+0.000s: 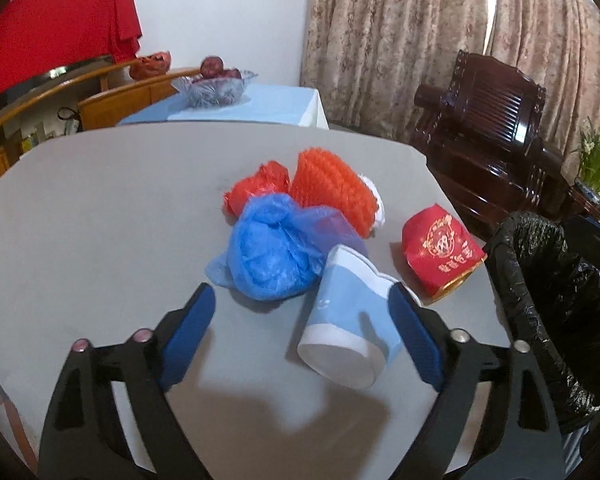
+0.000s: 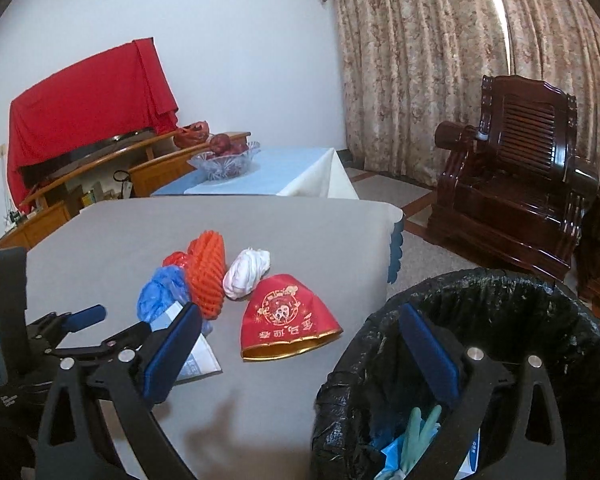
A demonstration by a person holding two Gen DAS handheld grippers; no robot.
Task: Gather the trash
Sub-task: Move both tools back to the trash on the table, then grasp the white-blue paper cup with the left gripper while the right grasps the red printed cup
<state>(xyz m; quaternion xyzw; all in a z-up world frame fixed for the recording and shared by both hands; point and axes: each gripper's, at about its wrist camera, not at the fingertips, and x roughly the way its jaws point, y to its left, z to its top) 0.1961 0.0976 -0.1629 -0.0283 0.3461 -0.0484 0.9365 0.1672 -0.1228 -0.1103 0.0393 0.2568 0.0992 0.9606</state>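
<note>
Left gripper [image 1: 304, 300] gapes around the paper cup [image 1: 350, 320], unclamped, bin [image 1: 540, 300] at three o'clock for dropping.

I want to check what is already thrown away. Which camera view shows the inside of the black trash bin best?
The right wrist view: it looks down into the trash bin, where a green glove and blue pieces lie. The left wrist view shows only the bin's black-lined rim at the right edge, not its contents.
</note>
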